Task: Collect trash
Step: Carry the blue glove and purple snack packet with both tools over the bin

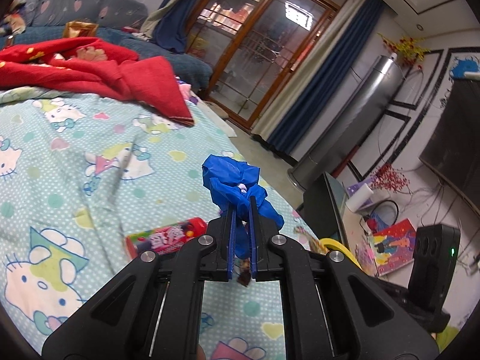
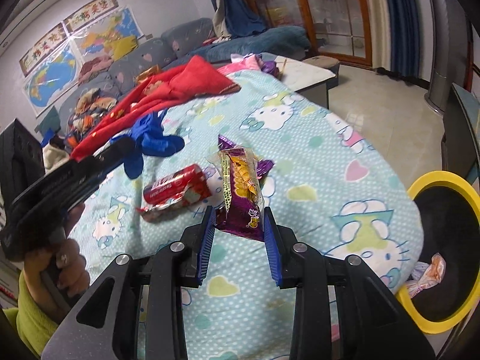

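My left gripper (image 1: 241,199) is shut on a crumpled blue glove (image 1: 232,180) and holds it above the bed; the glove also shows in the right wrist view (image 2: 153,138). My right gripper (image 2: 240,210) is shut on a purple snack wrapper (image 2: 243,192), lifted off the bed. A red snack pack (image 2: 177,189) lies on the Hello Kitty blanket (image 2: 315,156); it also shows in the left wrist view (image 1: 168,237). A yellow-rimmed bin (image 2: 444,252) with a black liner stands beside the bed at the right, with a candy wrapper (image 2: 426,276) in it.
A red blanket (image 1: 90,63) lies bunched at the far side of the bed. A blue sofa (image 2: 144,57) stands behind it. A low table (image 2: 309,75) stands past the bed's end. A silver tower unit (image 1: 354,114) and floor clutter (image 1: 390,240) are at the right.
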A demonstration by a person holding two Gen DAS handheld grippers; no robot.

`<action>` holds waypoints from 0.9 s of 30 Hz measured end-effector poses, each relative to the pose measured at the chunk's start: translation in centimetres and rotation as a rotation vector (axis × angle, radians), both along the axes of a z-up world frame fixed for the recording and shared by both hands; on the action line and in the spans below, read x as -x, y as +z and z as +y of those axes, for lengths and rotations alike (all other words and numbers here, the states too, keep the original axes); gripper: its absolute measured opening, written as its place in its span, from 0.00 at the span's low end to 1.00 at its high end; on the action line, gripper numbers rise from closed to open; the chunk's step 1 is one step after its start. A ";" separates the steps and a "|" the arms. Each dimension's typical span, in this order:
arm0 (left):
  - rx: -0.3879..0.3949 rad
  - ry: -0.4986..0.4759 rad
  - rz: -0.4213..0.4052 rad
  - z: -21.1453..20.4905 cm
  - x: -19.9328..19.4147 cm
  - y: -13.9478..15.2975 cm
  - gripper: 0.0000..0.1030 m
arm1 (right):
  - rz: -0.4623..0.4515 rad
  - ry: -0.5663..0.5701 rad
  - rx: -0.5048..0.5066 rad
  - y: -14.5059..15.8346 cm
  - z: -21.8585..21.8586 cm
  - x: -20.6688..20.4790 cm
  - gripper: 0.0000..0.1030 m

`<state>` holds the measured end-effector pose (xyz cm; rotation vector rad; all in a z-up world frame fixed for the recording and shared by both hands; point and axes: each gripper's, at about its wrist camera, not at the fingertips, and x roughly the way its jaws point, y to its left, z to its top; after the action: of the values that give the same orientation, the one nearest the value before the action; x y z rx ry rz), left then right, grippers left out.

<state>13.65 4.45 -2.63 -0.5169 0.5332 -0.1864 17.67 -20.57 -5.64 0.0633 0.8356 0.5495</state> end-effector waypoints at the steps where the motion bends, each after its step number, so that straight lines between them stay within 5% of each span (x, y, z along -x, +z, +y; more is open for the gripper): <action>1: -0.002 -0.008 -0.002 -0.3 0.0 0.1 0.03 | -0.004 -0.007 -0.003 0.2 -0.3 -0.1 0.29; 27: -0.064 -0.169 -0.030 -6.6 0.7 0.8 0.03 | -0.066 -0.214 -0.058 2.1 -8.8 -0.3 0.29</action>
<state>12.96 -2.12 -1.80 -0.4063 0.5521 -0.3368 18.01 -29.41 -3.59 0.1842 0.7383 0.3722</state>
